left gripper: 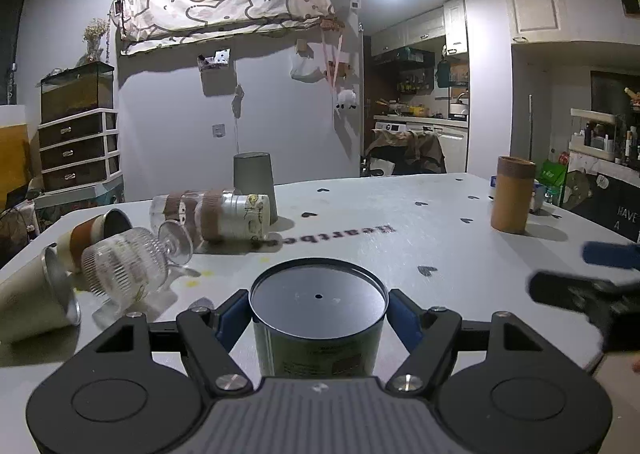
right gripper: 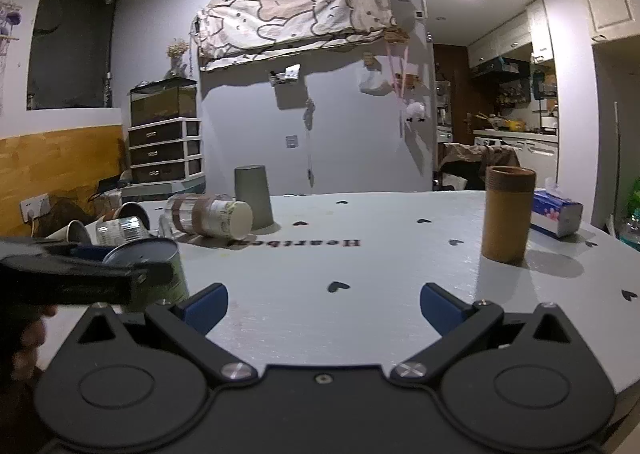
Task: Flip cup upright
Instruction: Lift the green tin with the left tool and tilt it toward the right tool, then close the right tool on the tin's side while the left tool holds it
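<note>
We see a white table (left gripper: 400, 254) with heart marks, cups scattered on it. Near centre, the left gripper (left gripper: 318, 320) has its blue pads closed against both sides of the green cup (left gripper: 318, 334): it stands mouth-down on the table, flat dark base up with a small hole in the middle, printed label on the wall. Contents not visible. Far right, a tan cylinder (right gripper: 507, 213) stands upright, inside not visible; a tissue pack (right gripper: 556, 213) lies just beside it. Far centre, a grey tumbler (left gripper: 256, 183) stands inverted. Far left, a cluster lies on its side: banded glass cup (left gripper: 212, 213), ribbed stem glass (left gripper: 128, 266), cream cup (left gripper: 36, 294) cut off by the frame edge, and a brown-banded mug (left gripper: 96, 232) partly hidden behind the glass. The right gripper (right gripper: 323, 306) hangs wide open over bare table, gripping nothing.
</note>
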`<action>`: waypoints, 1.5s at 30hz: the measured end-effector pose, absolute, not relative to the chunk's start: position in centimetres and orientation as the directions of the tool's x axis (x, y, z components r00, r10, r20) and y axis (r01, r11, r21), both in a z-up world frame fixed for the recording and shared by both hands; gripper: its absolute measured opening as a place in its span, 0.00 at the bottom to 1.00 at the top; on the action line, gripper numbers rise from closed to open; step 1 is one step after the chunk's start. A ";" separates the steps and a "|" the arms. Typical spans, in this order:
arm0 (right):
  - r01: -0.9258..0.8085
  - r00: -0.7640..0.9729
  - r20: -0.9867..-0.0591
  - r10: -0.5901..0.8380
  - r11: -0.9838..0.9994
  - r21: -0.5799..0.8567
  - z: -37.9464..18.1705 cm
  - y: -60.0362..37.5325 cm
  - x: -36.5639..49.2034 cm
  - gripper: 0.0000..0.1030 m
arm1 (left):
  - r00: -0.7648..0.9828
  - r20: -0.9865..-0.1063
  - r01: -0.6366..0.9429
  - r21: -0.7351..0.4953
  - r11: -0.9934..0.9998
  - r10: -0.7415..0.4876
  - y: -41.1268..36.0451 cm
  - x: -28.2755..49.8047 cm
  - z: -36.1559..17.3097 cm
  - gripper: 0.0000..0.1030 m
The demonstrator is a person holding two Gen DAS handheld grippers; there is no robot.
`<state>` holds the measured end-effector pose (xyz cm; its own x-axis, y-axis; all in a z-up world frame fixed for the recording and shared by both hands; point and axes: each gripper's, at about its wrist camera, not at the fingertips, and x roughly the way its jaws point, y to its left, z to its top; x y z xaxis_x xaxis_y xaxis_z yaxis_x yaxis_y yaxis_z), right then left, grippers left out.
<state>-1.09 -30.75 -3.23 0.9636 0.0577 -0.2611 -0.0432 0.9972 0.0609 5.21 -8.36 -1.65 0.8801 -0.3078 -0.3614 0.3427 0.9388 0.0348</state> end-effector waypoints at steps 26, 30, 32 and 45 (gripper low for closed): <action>-0.067 0.960 -0.266 0.085 0.995 0.079 -3.0 -30.1 -0.9 1.00 | 0.755 -0.565 0.439 0.057 0.897 -0.334 -9.8 11.6 2.0 0.72; -0.070 0.959 -0.268 0.089 0.994 0.080 -3.0 -30.2 -0.9 1.00 | 0.857 -0.369 0.410 0.064 0.910 -0.361 -9.6 10.1 1.3 0.72; -0.072 0.959 -0.268 0.090 0.994 0.078 -3.1 -30.2 -0.9 1.00 | 0.893 -0.268 0.397 0.089 0.914 -0.362 -9.6 8.7 0.1 0.72; -0.075 0.959 -0.268 0.092 0.995 0.073 -3.1 -30.0 -0.9 1.00 | 0.875 -0.342 0.380 0.047 0.924 -0.343 -7.8 2.0 -3.8 0.72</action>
<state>-0.90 -29.97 -3.10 0.9590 0.0917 -0.2680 -0.0746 0.9945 0.0734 1.99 -7.81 -3.85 0.8752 -0.3426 -0.3416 0.3800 0.9238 0.0473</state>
